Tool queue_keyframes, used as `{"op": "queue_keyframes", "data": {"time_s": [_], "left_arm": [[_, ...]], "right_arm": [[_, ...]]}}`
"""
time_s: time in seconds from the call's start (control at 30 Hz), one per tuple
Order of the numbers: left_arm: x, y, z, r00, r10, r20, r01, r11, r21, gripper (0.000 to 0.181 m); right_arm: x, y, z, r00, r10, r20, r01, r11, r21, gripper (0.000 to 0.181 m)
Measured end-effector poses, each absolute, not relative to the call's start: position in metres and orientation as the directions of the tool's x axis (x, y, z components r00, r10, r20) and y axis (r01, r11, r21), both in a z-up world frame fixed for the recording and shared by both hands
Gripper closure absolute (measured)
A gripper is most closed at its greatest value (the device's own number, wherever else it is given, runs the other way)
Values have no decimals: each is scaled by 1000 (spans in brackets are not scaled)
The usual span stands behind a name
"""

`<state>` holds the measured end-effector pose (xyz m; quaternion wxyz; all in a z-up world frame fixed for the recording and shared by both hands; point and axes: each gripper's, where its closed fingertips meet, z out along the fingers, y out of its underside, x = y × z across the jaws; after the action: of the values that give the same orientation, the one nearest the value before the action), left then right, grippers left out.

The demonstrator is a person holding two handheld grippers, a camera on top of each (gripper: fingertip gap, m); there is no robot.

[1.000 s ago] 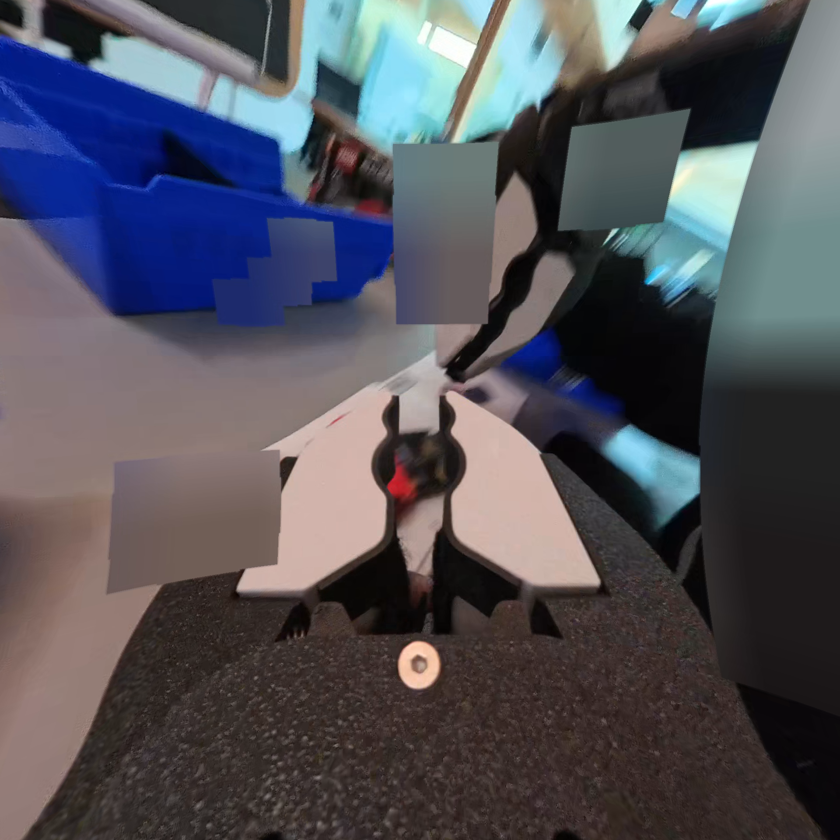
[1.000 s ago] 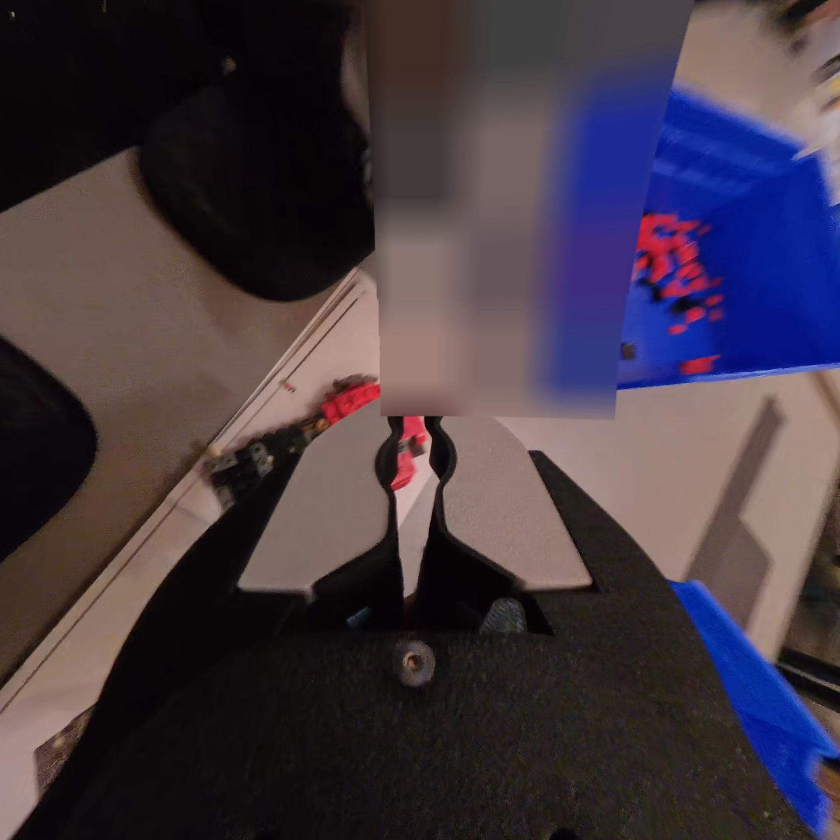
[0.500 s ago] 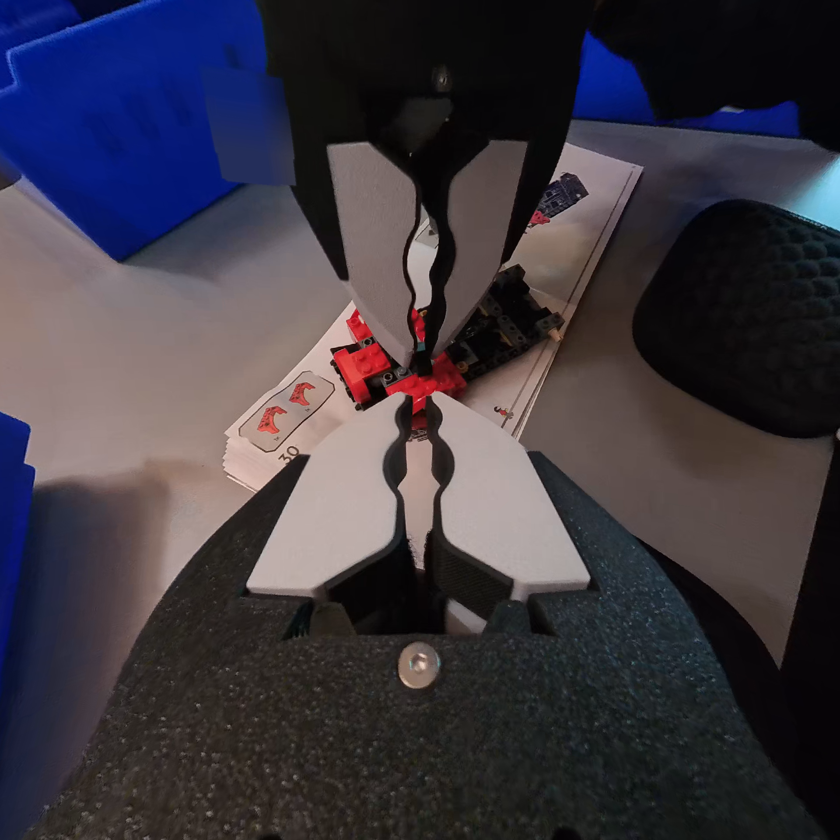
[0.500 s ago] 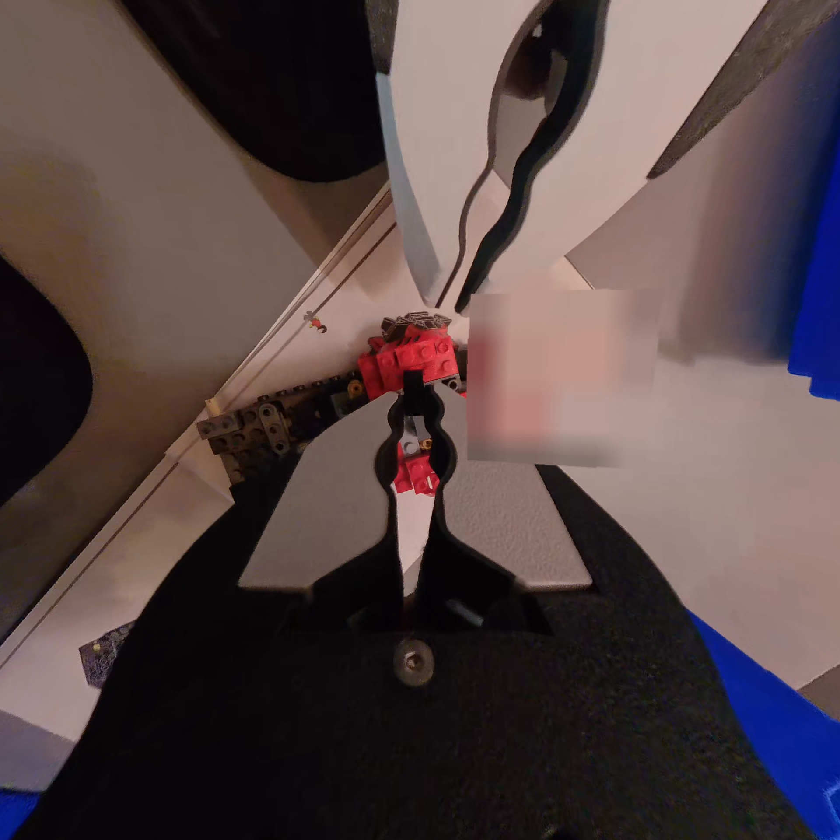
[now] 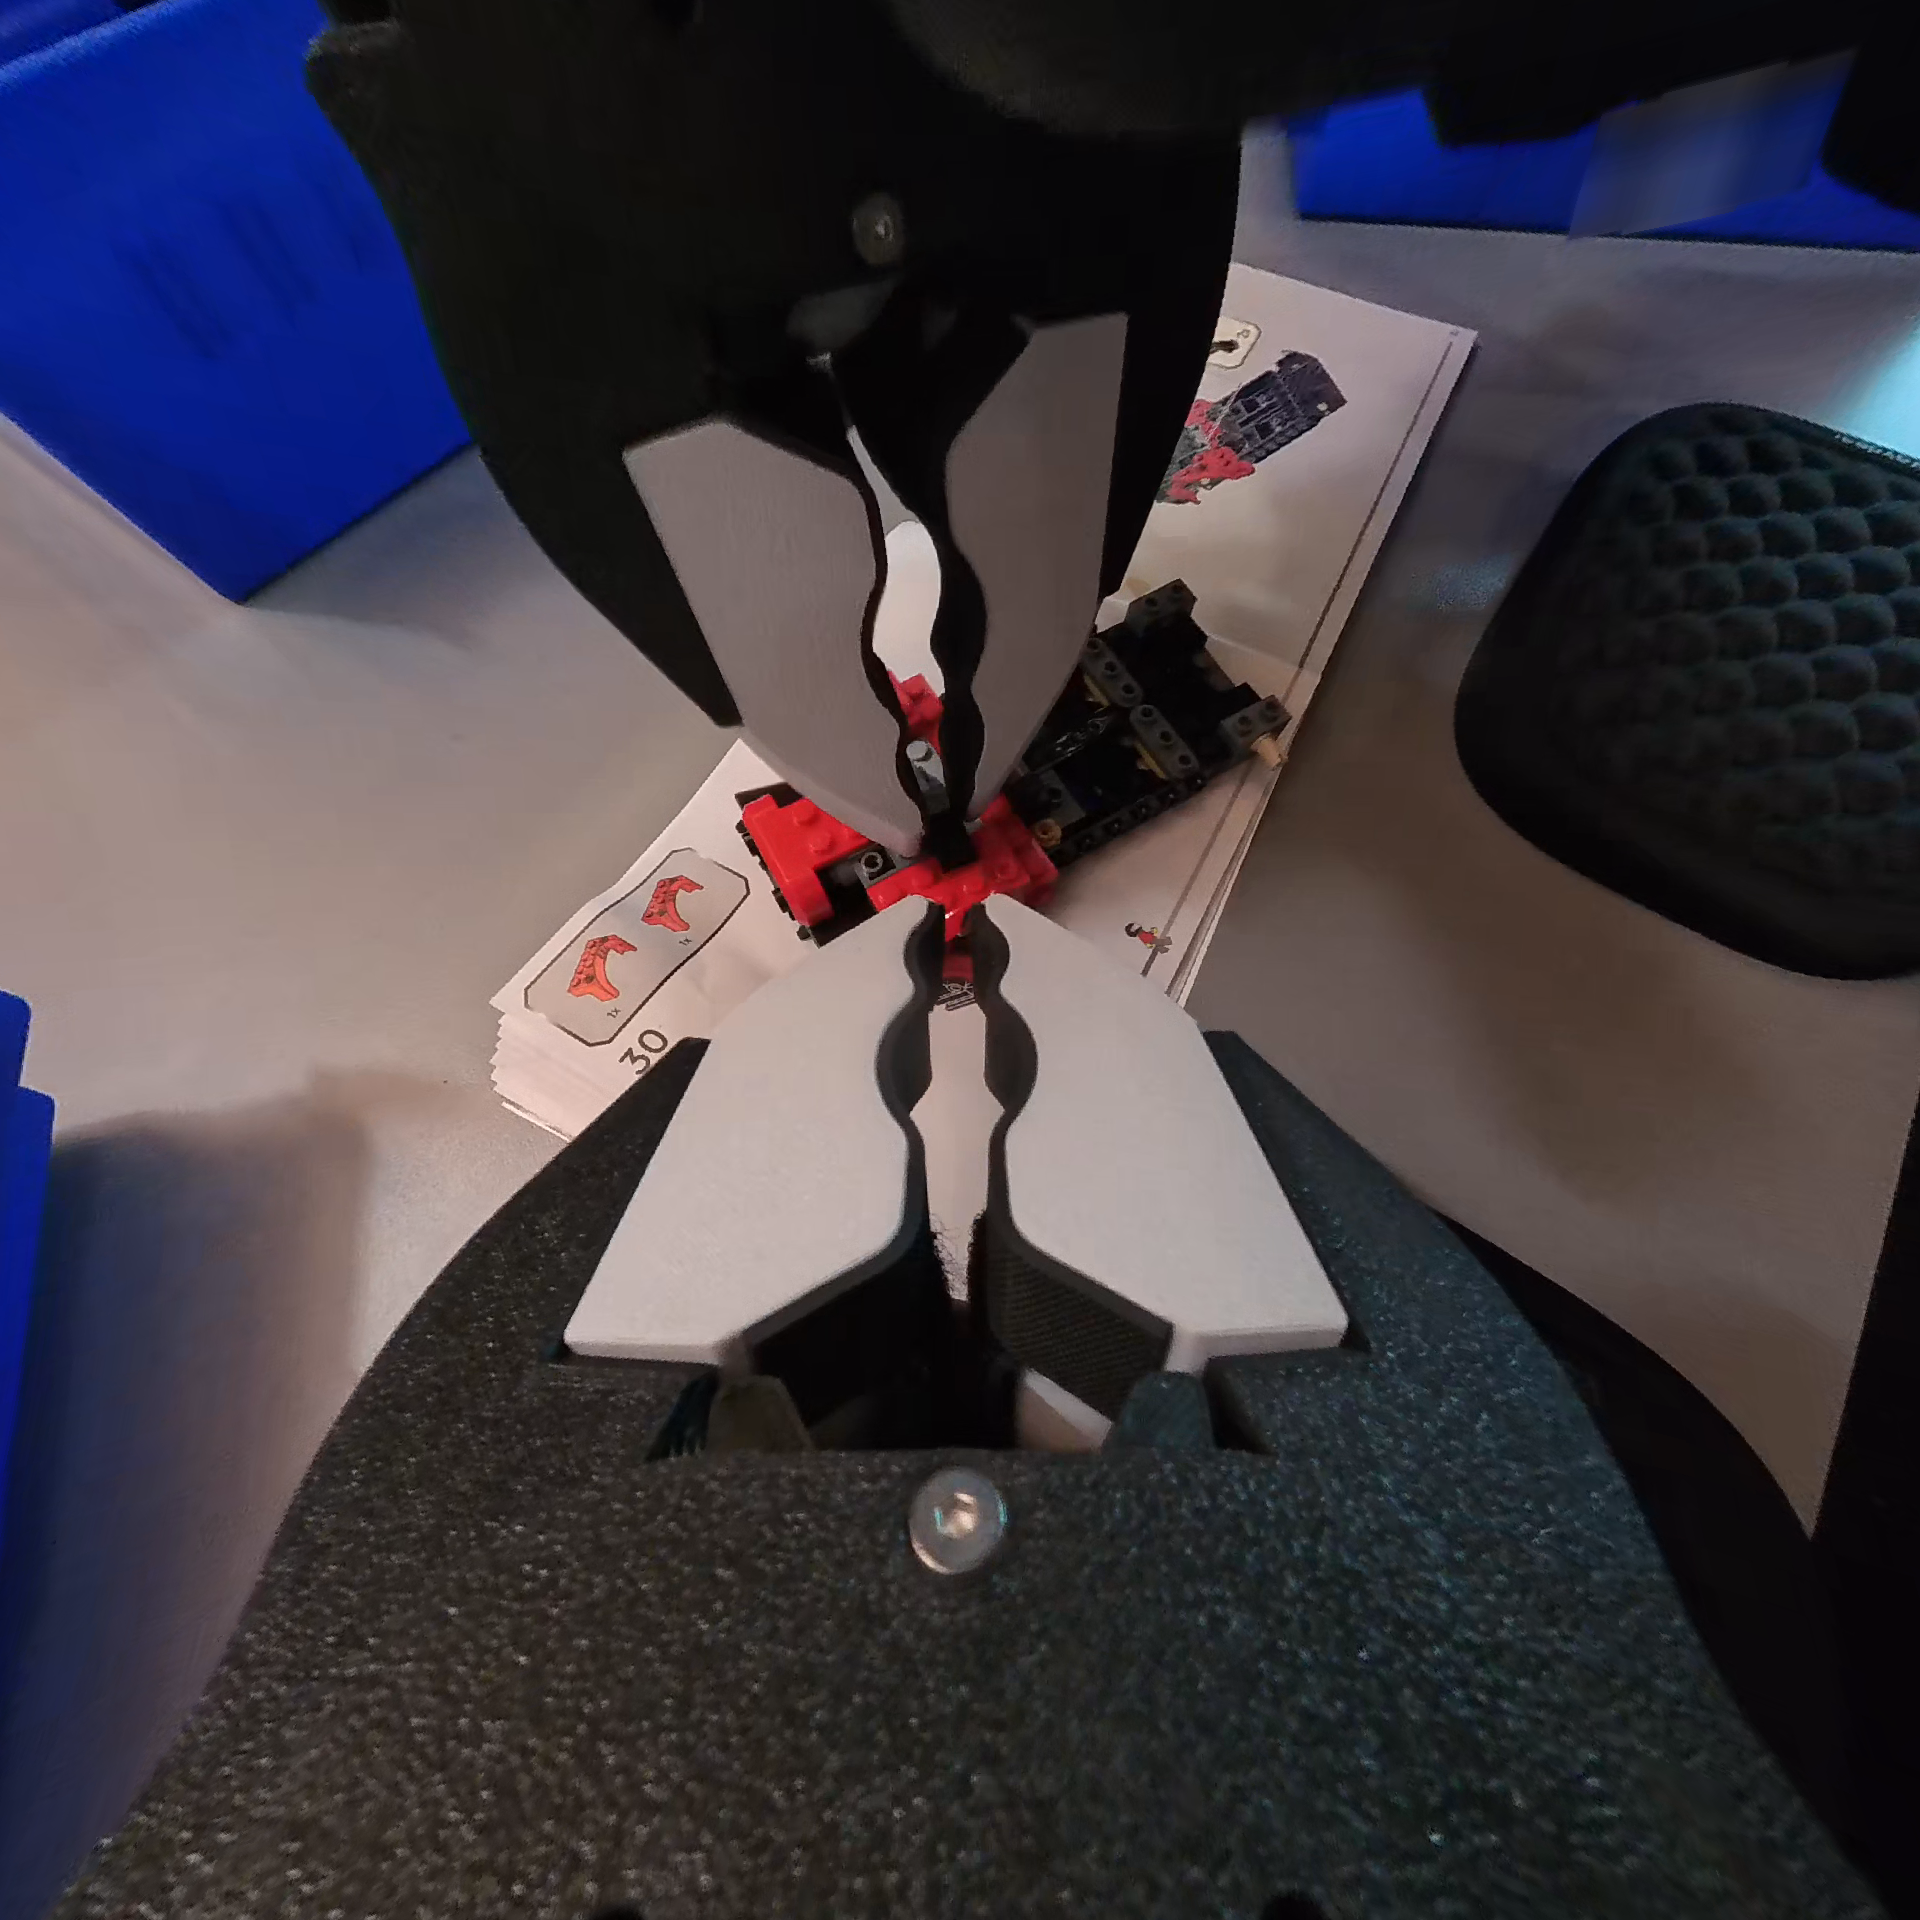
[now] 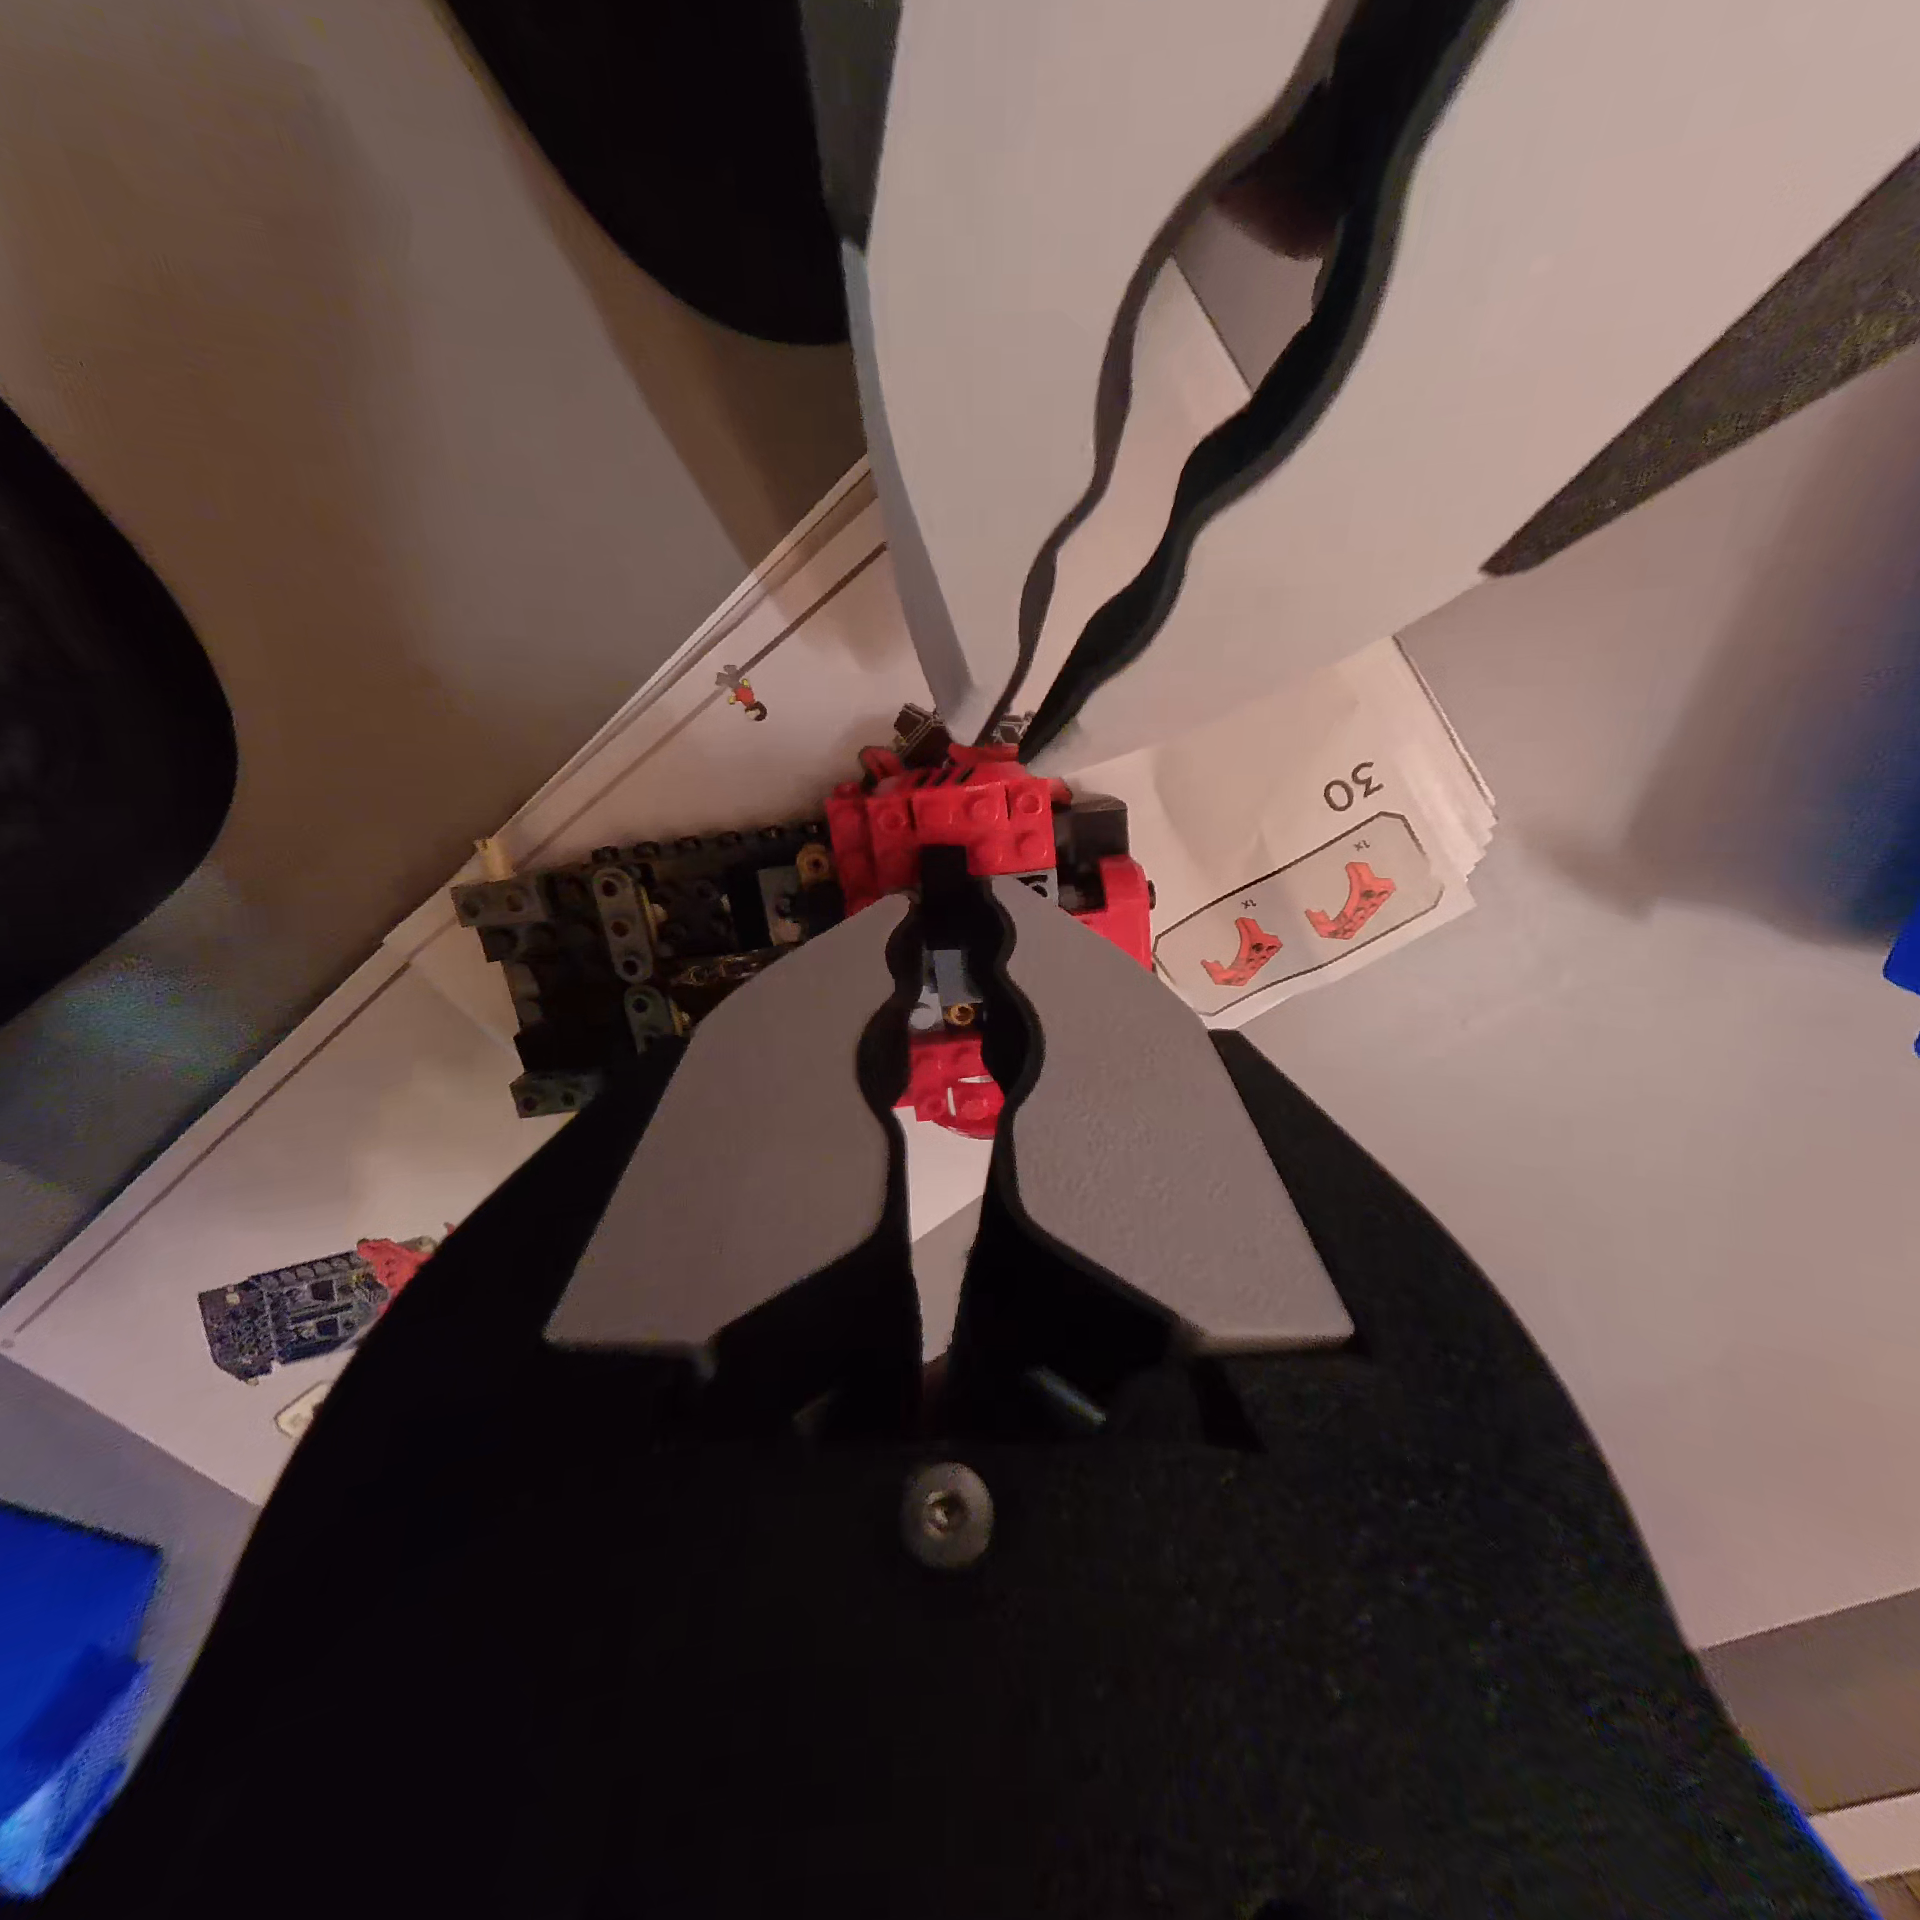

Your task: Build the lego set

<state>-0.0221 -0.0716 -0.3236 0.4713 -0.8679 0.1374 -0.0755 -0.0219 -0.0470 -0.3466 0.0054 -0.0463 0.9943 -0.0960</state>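
A red and black lego model (image 5: 810,847) lies on the open instruction booklet (image 5: 623,977). My left gripper (image 5: 951,916) is at its near red end, jaws closed on a thin edge of it. My right gripper (image 5: 940,836) comes down from above, opposite the left one. In the right wrist view my right gripper (image 6: 943,883) is shut on a small black piece (image 6: 943,864) that touches the red top of the model (image 6: 935,821). The left gripper (image 6: 1003,727) pinches the model's far end there.
A blue bin (image 5: 208,312) stands at the left and another blue edge (image 5: 16,1195) at the near left. A black textured case (image 5: 1714,675) lies to the right of the booklet (image 6: 1299,831). A dark rounded object (image 6: 104,727) sits on the grey table. My two grippers' fingertips are within a few centimetres of each other.
A second ago both grippers were raised and moving fast. Now both are down at the model on the booklet, and the right gripper has closed in on its red top.
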Motion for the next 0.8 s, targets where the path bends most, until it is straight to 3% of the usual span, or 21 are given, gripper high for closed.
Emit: {"op": "queue_keyframes", "data": {"time_s": [0.8], "left_arm": [[-22,-70,-331,950,-311,-4,-181,-541,-821,177]], "right_arm": [[-22,-48,-346,-981,-188,-50,-180,975,-133,173]]}}
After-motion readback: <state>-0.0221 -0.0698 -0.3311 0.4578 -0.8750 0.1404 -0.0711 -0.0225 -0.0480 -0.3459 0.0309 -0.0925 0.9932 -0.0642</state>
